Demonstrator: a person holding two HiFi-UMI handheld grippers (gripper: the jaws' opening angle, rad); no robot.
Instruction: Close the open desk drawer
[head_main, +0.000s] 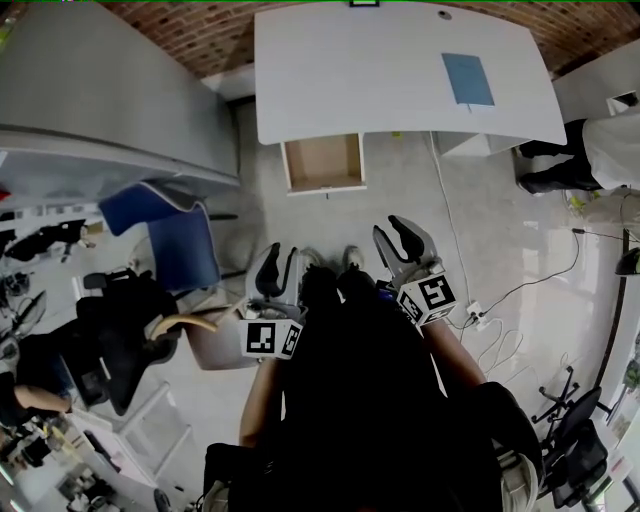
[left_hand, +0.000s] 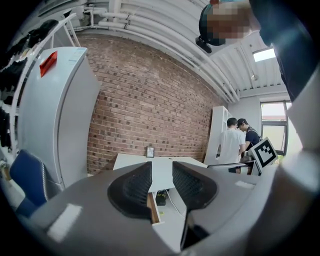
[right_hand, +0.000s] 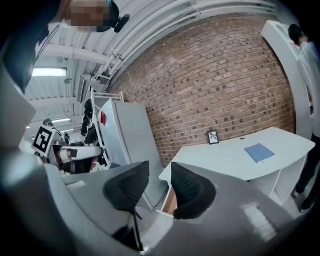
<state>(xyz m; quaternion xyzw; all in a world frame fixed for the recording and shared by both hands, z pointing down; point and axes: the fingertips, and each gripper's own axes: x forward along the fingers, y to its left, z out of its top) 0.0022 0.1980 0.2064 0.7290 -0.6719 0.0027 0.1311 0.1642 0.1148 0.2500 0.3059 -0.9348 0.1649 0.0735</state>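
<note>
The drawer (head_main: 323, 163) is one open box with white walls and a flat brown wooden bottom. It is pulled out from under the left part of the desk in the head view, and only its bare bottom shows inside. It lies well ahead of both grippers.

One red brick wall (left_hand: 150, 95) stands behind. One white desk (head_main: 380, 70) has a smooth top and a curved front edge. One blue padded chair (head_main: 180, 235) is at the left.

There are two grippers. The left gripper (left_hand: 161, 175) has its dark ribbed pads a small gap apart and grips nothing. The right gripper (right_hand: 160, 175) is the same, parted and empty. Each carries one marker cube (head_main: 272, 338).

One flat blue notebook (head_main: 468, 79) lies on the desk. One small picture frame (right_hand: 213, 136) stands at its back edge.
</note>
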